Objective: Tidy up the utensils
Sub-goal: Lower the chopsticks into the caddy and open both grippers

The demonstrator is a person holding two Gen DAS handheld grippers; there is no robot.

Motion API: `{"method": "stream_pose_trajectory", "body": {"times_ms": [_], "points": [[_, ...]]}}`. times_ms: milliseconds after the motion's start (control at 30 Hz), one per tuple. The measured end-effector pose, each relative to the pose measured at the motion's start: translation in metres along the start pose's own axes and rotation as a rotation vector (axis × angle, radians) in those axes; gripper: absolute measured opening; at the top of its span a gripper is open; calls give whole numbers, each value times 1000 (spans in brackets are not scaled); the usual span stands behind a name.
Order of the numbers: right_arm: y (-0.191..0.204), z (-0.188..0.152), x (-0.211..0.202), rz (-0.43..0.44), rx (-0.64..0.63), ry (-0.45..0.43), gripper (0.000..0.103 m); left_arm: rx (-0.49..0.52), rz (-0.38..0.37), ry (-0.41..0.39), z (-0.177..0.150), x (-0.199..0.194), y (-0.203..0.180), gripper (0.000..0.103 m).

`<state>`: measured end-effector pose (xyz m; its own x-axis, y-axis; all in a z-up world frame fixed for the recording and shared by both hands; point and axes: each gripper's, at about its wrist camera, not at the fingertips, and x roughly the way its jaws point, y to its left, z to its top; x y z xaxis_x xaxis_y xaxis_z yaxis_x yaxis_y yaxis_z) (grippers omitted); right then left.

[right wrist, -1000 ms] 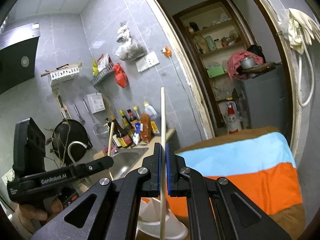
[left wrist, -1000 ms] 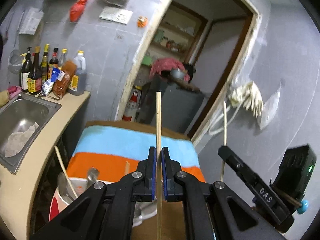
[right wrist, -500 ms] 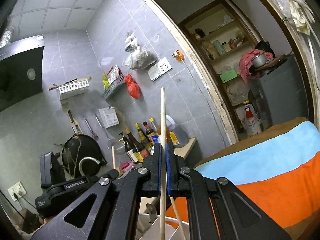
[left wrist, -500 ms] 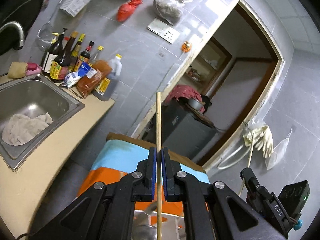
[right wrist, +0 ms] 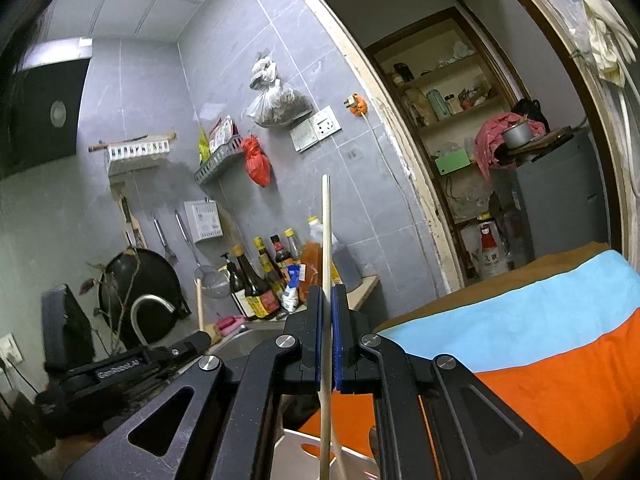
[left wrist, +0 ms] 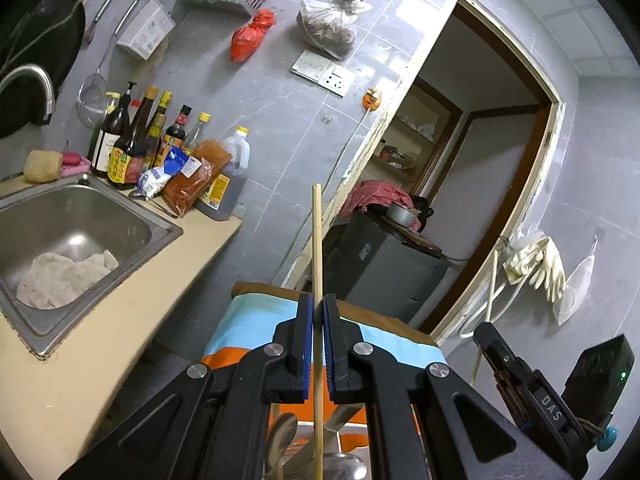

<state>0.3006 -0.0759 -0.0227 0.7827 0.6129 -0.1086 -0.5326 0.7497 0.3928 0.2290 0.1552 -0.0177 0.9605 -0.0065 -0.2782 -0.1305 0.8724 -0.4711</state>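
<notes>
Gripping a wooden chopstick (left wrist: 317, 248) between its blue pads, the left gripper (left wrist: 318, 344) held the stick upright, its top end against the grey tiled wall beside the doorway (left wrist: 484, 184). The right gripper (right wrist: 328, 336) was likewise clamped on a paler chopstick (right wrist: 326, 240), which rose in front of the sauce bottles (right wrist: 260, 280). Below the left fingers sat metal spoons (left wrist: 282, 436), and a white holder (right wrist: 296, 456) lay under the right ones, over the striped cloth (right wrist: 540, 344). A sink (left wrist: 72, 216) was at left.
</notes>
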Motion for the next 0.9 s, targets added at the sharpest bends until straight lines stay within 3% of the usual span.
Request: {"method": "stream_pose_trajectory", "body": {"times_ms": [233,800,867,900], "points": [[2,-4,-1,-18,-34,16,5,33,16,-5,-6,-2,-2,5],[1,-7,-8,-57,-54,69,5,111,18,70,-15,-5,-7,5],[2,-6,-11,-64,-58,77,7,113,5,88,-14,-4,-8,7],[3,-5,-13,-65,-60,80,13,112,-1,96,-14,-4,-8,10]]}}
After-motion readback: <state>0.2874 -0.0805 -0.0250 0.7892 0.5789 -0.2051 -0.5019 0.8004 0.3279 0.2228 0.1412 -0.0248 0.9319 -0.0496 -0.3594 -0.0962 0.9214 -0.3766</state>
